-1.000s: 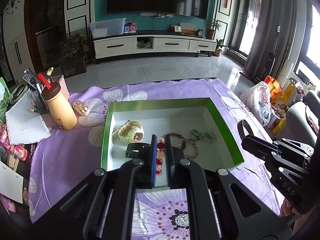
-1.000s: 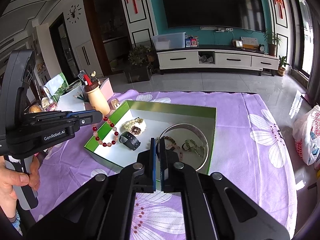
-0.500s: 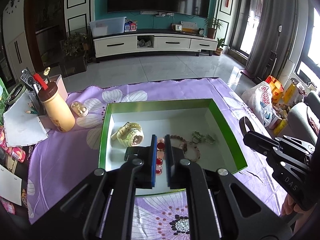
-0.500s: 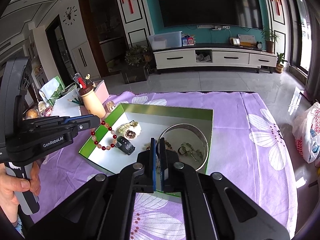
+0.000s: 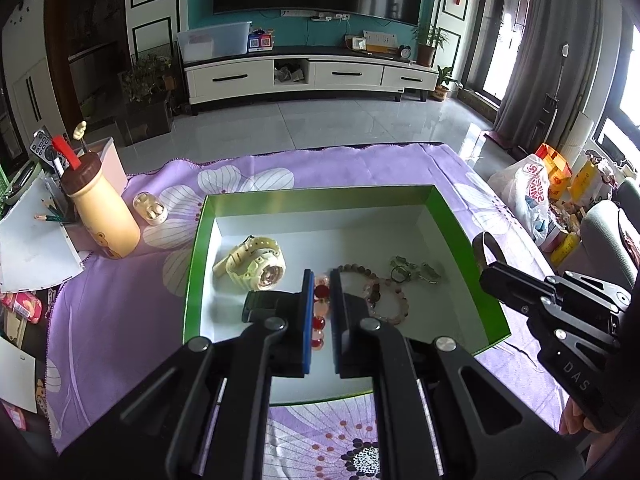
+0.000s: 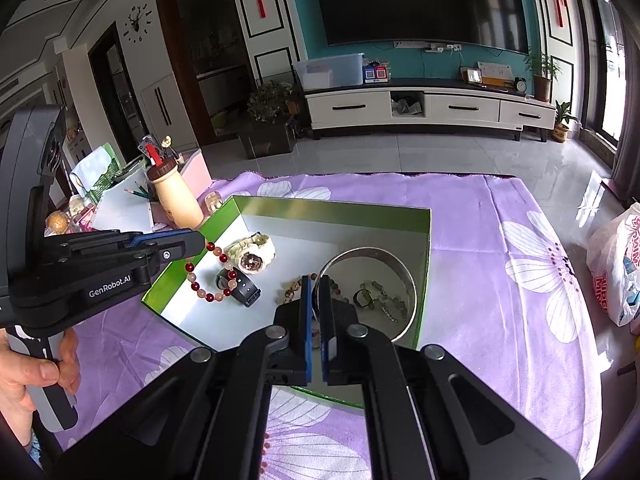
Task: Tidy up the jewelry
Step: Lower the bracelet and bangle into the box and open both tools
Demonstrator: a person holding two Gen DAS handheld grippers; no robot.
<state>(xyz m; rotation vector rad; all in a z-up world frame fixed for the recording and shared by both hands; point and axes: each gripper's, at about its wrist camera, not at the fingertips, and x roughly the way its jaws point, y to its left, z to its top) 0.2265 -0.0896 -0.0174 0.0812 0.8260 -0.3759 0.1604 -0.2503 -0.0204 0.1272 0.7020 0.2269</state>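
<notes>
My left gripper (image 5: 320, 284) is shut on a bracelet of red and pink beads (image 5: 320, 292). In the right wrist view that bracelet (image 6: 209, 298) hangs from the left gripper (image 6: 200, 242) over the left part of the green box (image 6: 332, 208). My right gripper (image 6: 316, 282) is shut on the rim of a silver bangle (image 6: 368, 251), which hovers over the box's right half. Inside the box (image 5: 460, 232) lie a cream watch (image 5: 256, 264), a black watch (image 5: 260, 304), a brown bead bracelet (image 5: 384, 292) and a green charm chain (image 5: 412, 270).
The box sits on a purple flowered cloth (image 5: 120, 312). A cream bottle (image 5: 104, 216), an earbud case (image 5: 150, 208) and papers stand to the left. A plastic bag (image 5: 524, 188) lies beyond the table's right edge. A hand (image 6: 36, 372) holds the left gripper's handle.
Both grippers have come forward and slightly down over the box, each still holding its piece. The bead bracelet now hangs lower, close above the black watch.
</notes>
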